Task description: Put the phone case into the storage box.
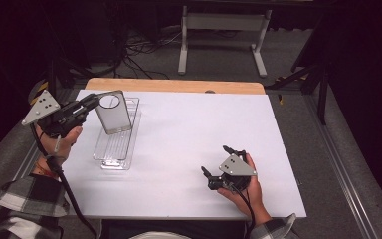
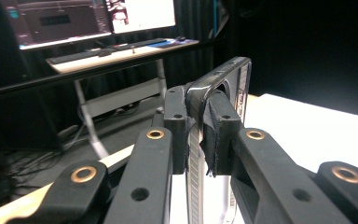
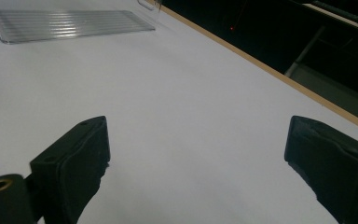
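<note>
Left gripper sits up off the table at the left, pointing across to the right, jaws pinched tight, the left hand wrapped underneath. Right gripper rests low near the front edge, jaws spread wide, aiming left, the right hand cupping it from behind.

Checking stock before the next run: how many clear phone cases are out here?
1. The clear plastic phone case is pinched in the left gripper, held above the ribbed clear plastic tray. None lies in the tray.
</note>
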`<act>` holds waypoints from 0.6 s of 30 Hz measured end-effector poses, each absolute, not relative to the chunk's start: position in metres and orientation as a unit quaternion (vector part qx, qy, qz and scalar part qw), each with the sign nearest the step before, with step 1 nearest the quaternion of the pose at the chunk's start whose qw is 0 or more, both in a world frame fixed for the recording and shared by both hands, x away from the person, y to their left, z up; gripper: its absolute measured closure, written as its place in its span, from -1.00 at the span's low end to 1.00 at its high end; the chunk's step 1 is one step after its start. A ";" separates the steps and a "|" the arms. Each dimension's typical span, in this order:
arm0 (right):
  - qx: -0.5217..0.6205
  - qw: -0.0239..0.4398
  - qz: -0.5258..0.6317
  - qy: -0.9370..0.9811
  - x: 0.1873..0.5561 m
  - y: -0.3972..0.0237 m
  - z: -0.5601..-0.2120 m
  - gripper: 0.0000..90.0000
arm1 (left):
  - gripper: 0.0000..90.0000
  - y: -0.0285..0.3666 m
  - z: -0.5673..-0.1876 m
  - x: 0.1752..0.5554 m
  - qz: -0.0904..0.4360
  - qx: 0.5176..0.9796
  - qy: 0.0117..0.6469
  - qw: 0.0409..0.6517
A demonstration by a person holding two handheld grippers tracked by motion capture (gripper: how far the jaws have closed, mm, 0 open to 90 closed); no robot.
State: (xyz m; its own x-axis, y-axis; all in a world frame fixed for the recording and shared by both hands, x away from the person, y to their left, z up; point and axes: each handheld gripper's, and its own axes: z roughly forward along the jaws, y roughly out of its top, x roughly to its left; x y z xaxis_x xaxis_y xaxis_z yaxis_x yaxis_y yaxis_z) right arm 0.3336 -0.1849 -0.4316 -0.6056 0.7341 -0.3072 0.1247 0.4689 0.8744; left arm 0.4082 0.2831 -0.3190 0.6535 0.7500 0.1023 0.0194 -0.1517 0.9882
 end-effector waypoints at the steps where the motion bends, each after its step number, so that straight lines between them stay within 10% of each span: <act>1: 0.275 0.350 0.433 0.784 0.334 -0.185 -0.432 -0.85 | 0.80 0.283 -0.320 0.410 0.309 0.693 0.276 0.590; 18: 0.278 0.344 0.427 0.789 0.336 -0.183 -0.434 -0.84 | 0.80 0.275 -0.344 0.472 0.314 0.712 0.299 0.553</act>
